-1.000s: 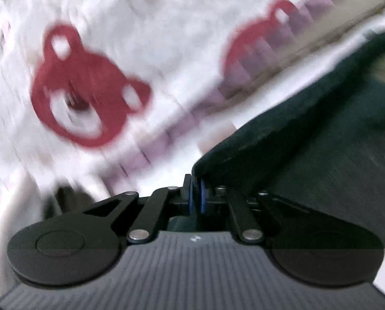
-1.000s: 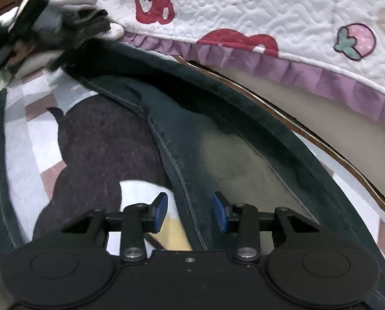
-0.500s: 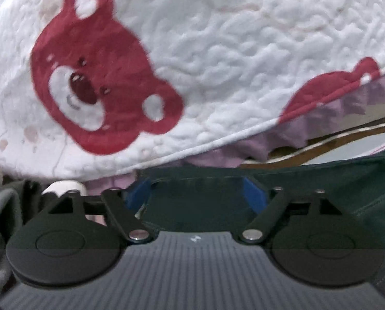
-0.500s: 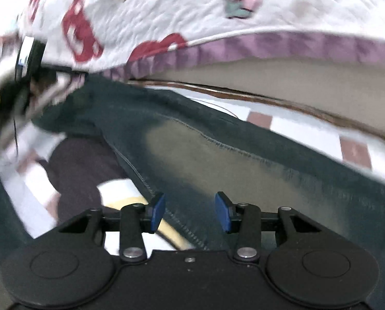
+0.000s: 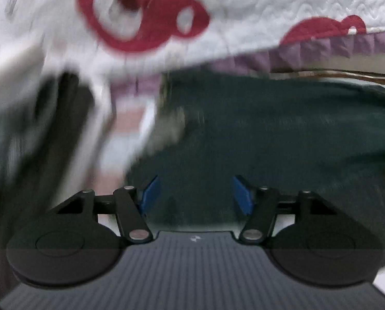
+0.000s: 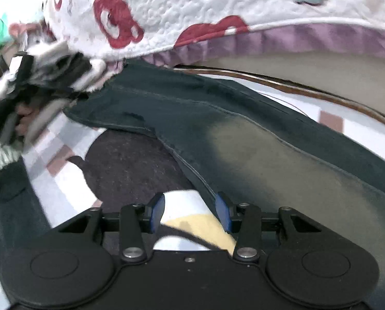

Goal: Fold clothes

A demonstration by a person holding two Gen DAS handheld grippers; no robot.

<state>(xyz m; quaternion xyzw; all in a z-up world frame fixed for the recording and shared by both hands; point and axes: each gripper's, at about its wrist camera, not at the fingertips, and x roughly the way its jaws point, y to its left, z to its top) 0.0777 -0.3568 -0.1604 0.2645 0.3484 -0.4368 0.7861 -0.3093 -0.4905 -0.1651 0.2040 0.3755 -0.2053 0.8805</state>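
Mid-fold: left gripper (image 5: 195,196) closing over jeans (image 6: 244,134), nothing pinched yet; right gripper (image 6: 189,210) apart, empty. Next: both need hem/edge grip.

We hold the left tongs (image 5: 196,196) pitched steeply down, their blue pads (image 5: 150,193) spread apart and closing, with nothing pinched between them. Our right tongs (image 6: 189,213) tilt down likewise, pads (image 6: 158,213) parted and gripping nothing. In the right wrist view, our left hand (image 6: 24,118) shows blurred at nine o'clock.
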